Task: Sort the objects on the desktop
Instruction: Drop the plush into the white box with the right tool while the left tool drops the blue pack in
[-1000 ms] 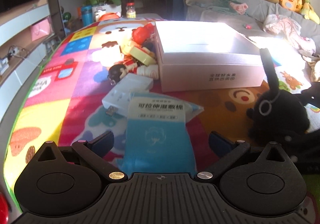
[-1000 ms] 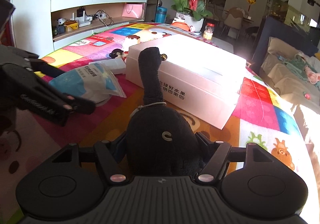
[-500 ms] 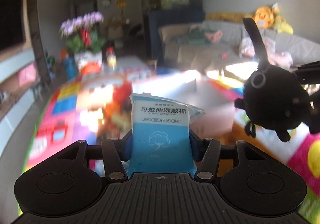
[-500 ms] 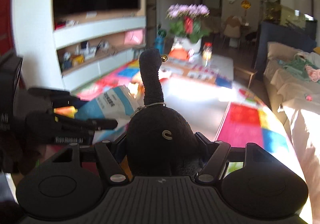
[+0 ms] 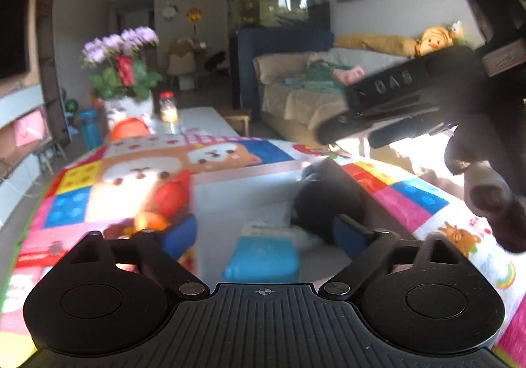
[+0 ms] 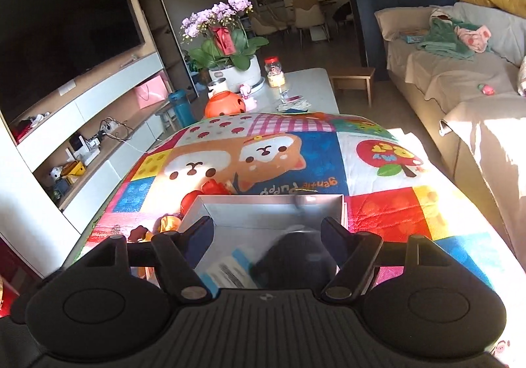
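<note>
Both grippers poised above the open white box (image 6: 269,205), angled down into it. Left gripper (image 5: 264,233) fingers spread, gripping nothing; right gripper (image 6: 267,236) likewise spread. Blue wipes packet (image 5: 263,256) and black plush toy (image 6: 296,256) lie side by side inside the box, both blurred.

home living rm: sofa (image 6: 460,78), tv (image 6: 59,29), flowers (image 6: 220,22).

Blue pack (image 5: 263,256) & black plush (image 6: 296,256) motion-blurred in box.

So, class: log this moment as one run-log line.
left gripper: open | right gripper: open | blue packet, black plush: in box
</note>
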A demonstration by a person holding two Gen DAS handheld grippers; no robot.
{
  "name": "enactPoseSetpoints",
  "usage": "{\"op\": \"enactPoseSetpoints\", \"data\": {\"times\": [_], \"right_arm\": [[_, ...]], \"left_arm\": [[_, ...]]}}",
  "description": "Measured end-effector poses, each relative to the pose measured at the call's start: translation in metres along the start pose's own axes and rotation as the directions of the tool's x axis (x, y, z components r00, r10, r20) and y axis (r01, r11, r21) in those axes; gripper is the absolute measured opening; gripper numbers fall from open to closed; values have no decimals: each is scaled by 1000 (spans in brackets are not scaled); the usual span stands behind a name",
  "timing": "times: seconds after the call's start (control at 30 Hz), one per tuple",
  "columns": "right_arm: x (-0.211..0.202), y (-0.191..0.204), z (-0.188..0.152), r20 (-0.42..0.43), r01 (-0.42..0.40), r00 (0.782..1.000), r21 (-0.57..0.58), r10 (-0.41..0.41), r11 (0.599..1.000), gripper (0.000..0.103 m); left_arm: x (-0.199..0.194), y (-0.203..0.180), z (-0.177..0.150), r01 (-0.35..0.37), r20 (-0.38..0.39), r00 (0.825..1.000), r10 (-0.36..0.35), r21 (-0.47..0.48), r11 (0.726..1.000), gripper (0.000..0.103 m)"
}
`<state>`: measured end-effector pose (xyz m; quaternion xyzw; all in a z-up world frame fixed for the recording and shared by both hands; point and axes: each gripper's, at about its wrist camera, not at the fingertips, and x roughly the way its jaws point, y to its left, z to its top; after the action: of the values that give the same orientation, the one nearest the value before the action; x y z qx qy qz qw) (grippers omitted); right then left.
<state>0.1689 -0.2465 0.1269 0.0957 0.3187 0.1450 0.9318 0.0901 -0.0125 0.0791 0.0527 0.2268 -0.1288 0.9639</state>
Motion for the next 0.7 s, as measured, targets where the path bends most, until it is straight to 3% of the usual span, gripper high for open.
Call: {"op": "enactPoseSetpoints", "data": {"times": [0.13,0.3,0.47,0.57,0.7], "right_arm": [[-6,0,-20,48,71,997,-59,-68,996,73],[-23,28,-55,93,114,991,-259,-93,959,73],[-49,62,-105,84,31,996,-417,4,908,73],[-52,77,-136,13,-42,998,-439,53,898,74],[-42,83,-163,-53,-60,998,-424,42,904,75]], "left_arm": [[-22,21,-25,-50,-23,999,49,-8,999,96],[-33,46,-54,-83,-94,992,80,-20,996,96],[-27,65,-75,-117,-157,981,116,5,993,96],[-19,73,-78,-132,-181,975,129,-1,991,88],[-6,80,-80,-104,-221,971,94,-32,994,81]]}}
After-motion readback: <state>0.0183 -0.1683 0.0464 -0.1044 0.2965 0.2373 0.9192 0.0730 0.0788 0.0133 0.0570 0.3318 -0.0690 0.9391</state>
